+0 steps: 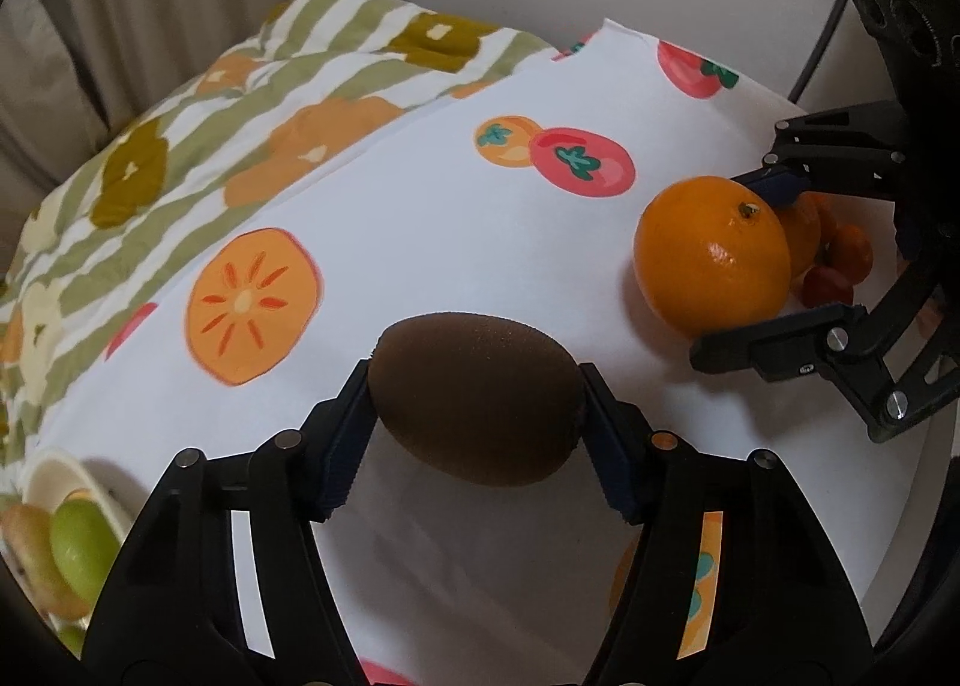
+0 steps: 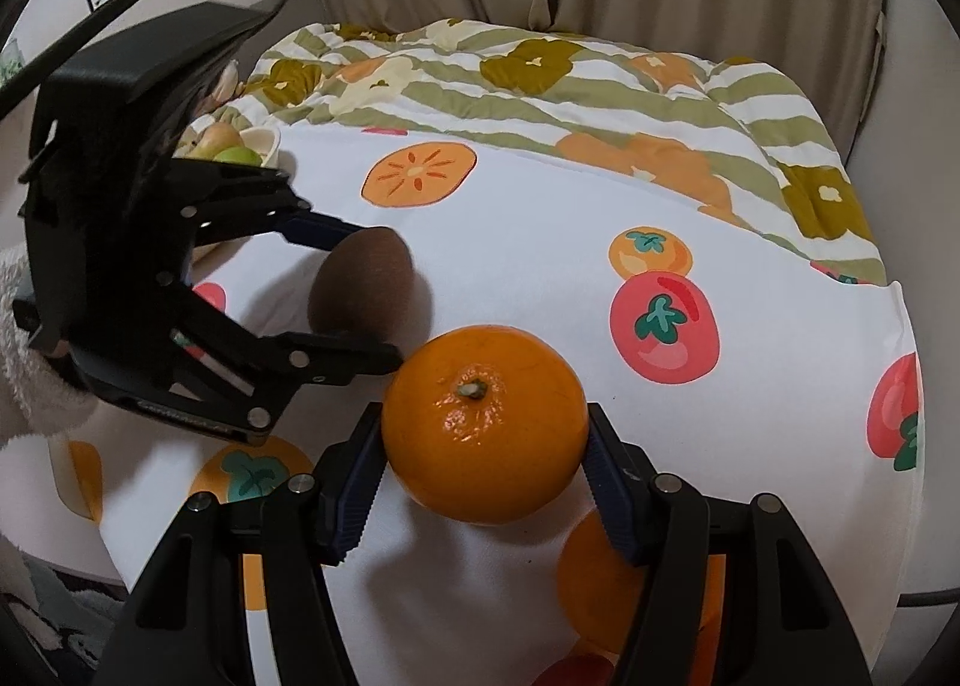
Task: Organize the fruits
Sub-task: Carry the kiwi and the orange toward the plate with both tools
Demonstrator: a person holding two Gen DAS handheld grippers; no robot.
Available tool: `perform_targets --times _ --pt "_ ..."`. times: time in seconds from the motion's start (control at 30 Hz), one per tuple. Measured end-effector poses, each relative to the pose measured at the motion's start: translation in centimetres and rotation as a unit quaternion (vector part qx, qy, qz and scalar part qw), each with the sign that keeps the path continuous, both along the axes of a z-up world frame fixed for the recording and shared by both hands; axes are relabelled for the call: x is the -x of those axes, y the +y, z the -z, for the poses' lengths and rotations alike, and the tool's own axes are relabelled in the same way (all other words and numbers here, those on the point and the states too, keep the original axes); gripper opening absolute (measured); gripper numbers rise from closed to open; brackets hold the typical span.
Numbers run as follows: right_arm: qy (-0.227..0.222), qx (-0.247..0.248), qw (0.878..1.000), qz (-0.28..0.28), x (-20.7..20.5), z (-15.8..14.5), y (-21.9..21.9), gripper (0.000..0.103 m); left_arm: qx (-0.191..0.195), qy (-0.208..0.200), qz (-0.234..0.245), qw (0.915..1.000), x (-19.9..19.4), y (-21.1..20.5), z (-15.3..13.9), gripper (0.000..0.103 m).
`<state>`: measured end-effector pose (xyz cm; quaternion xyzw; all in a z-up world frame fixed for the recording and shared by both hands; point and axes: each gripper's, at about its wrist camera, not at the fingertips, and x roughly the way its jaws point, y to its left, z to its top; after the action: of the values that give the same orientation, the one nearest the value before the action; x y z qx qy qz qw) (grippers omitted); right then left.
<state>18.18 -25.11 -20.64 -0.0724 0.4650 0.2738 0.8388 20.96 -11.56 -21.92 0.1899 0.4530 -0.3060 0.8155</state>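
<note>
Each hand-held gripper clamps fruit: left (image 1: 474,416) kiwi (image 1: 477,398), right (image 2: 485,446) orange (image 2: 485,425).

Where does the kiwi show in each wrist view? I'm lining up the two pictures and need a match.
Left wrist view: the kiwi sits low in the centre, between the pads of the left tool.
Right wrist view: the kiwi is left of centre, in the left tool that reaches in from the left.
Shared landmark: the orange, right of the kiwi in both views.
</note>
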Motion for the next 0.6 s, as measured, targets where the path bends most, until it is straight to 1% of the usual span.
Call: perform_targets --times 0.13,0.33,0.5,0.6 --pt "-0.003 -0.005 1.0 0.005 0.0 -0.9 0.3 0.059 0.01 -0.006 -0.02 0.9997 0.5 1.4 -1.5 0.069" --pt "-0.017 -0.013 1.0 0.0 0.6 -3.2 2.2 0.059 0.022 -0.026 -0.054 0.998 1.6 4.5 -4.5 0.069" --pt "-0.018 -0.041 0.999 0.006 0.7 -5.5 4.5 0.059 0.032 -0.039 -0.091 0.9946 2.8 8.1 -6.9 0.069" --pt "-0.022 -0.047 0.999 0.005 0.8 -6.6 6.3 0.059 0.043 -0.04 -0.113 0.9918 3.6 10.8 -8.1 0.069"
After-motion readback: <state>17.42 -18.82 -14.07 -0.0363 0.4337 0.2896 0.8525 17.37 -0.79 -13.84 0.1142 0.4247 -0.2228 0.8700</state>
